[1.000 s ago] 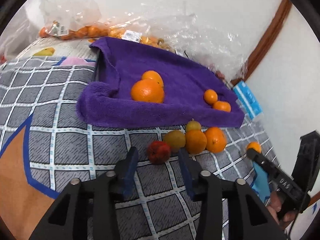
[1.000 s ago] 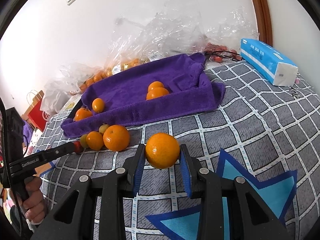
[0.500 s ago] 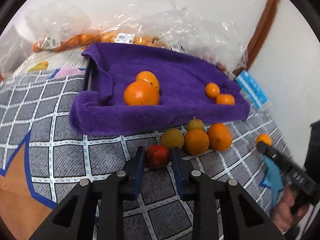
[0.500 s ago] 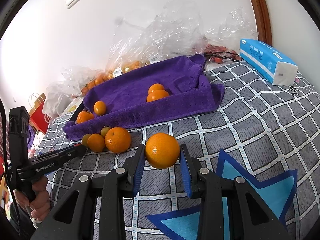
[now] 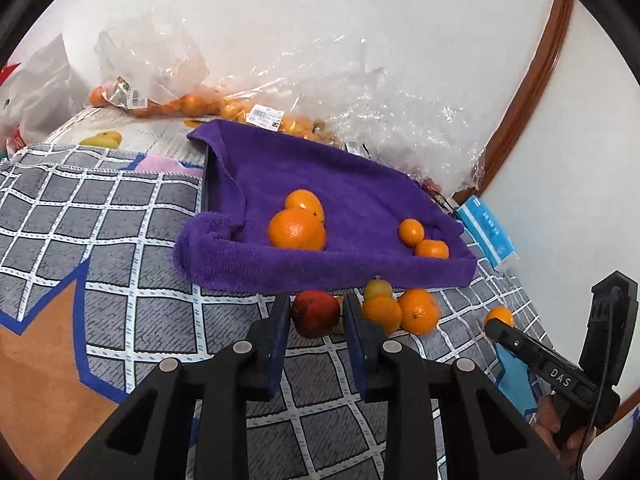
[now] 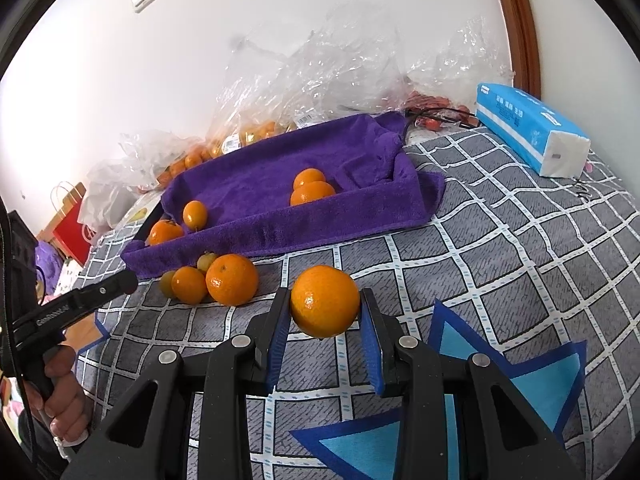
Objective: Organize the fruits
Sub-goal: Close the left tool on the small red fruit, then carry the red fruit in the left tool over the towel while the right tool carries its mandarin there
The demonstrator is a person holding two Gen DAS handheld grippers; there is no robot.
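My left gripper (image 5: 315, 312) is shut on a small red fruit (image 5: 315, 313), held just above the checked cloth. My right gripper (image 6: 325, 304) is shut on an orange (image 6: 325, 301) and hangs over the cloth. A tray lined with a purple towel (image 5: 352, 196) (image 6: 264, 184) holds two large oranges (image 5: 298, 229) at one end and two small ones (image 5: 425, 240) at the other. Loose on the cloth in front of it lie two oranges (image 5: 400, 312) (image 6: 231, 279) and two yellowish fruits (image 5: 377, 288) (image 6: 207, 261).
Clear plastic bags of small oranges (image 5: 192, 104) (image 6: 256, 132) line the wall behind the tray. A blue tissue pack (image 6: 532, 132) (image 5: 486, 234) lies at the right. A red paper bag (image 6: 72, 224) stands at the left edge. A hand (image 6: 64, 396) grips the left tool's handle.
The left gripper went forward around the red fruit, shut on it and lifted it slightly toward the tray. The right gripper kept still with its orange.
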